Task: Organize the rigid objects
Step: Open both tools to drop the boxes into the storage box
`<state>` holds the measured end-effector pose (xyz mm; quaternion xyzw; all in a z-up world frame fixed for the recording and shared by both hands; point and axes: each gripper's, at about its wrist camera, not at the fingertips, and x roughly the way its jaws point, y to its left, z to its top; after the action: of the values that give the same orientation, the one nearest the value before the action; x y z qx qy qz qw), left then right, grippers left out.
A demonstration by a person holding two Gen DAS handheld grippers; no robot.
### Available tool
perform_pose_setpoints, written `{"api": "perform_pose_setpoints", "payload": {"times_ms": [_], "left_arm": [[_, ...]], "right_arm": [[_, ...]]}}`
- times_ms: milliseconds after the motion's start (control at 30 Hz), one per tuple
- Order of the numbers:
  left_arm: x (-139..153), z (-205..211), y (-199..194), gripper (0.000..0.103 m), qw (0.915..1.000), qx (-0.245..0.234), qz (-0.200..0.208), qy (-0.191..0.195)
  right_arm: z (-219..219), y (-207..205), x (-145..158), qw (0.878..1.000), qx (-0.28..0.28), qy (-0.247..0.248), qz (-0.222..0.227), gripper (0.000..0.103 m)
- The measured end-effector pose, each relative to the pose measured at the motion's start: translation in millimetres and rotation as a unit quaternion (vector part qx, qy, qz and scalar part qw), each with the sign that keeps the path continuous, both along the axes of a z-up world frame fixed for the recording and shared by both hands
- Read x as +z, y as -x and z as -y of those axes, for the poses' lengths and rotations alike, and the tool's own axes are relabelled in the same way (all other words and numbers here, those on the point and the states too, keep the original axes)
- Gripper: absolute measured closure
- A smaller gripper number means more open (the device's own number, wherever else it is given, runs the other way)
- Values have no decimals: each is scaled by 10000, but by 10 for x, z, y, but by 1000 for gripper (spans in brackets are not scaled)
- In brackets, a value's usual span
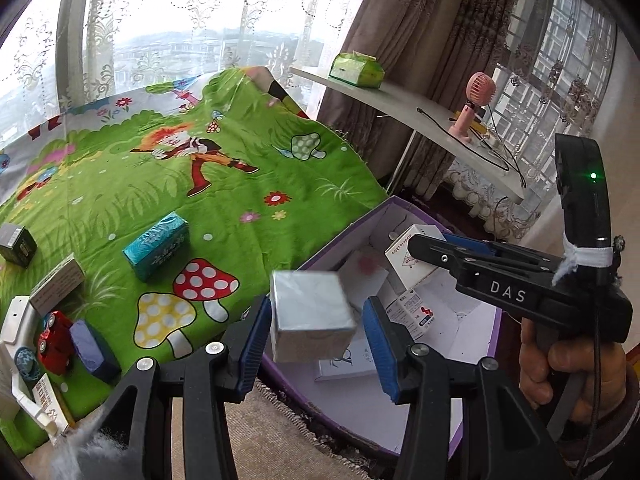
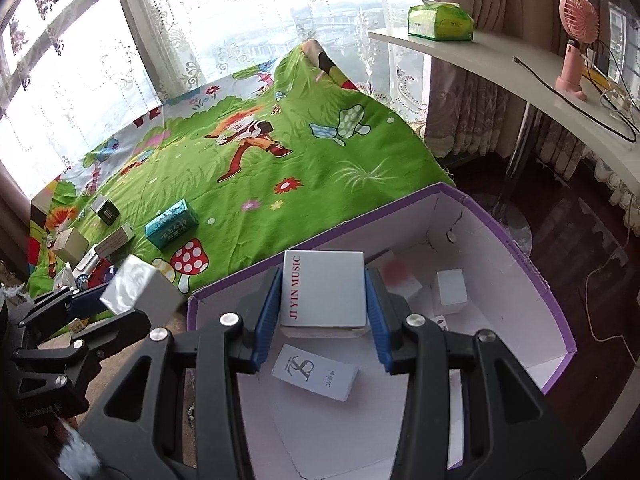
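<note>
Left wrist only: red toy car (image 1: 54,340)

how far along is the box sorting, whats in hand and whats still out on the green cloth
Done: several small white boxes already lie inside the purple-edged carton.
In hand: the right gripper holds a JI YIN MUSIC box over the carton; the silver box sits between the left gripper's pads near the carton's edge, the right-hand pad apart from it.
Left: the teal box, a dark box, a red toy car and others remain on the cloth.
</note>
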<state>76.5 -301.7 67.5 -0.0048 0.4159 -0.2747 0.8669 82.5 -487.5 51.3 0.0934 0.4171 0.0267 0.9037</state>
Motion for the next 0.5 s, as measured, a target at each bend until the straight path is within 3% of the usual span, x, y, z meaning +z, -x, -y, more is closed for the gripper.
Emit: {"api": "perform_pose_setpoints", "payload": {"times_ms": [67,300,433,500], "left_arm": [[-9,25,-17,44,10000,5,-16,-28],[19,8,-9,34,9997,161,80,-165],[53,5,23,26,9989,250,248,-325],[68,-25,36,20,9980,411,311,-357]], "right_arm": [[19,-5,-9,10000,-33,19,-21,57],[8,-28,-38,9999,-52,138,-85,56],[13,-13,-19,9999,-78,56,-38,40],[2,-6,7,9999,-83,98,6,38]]}}
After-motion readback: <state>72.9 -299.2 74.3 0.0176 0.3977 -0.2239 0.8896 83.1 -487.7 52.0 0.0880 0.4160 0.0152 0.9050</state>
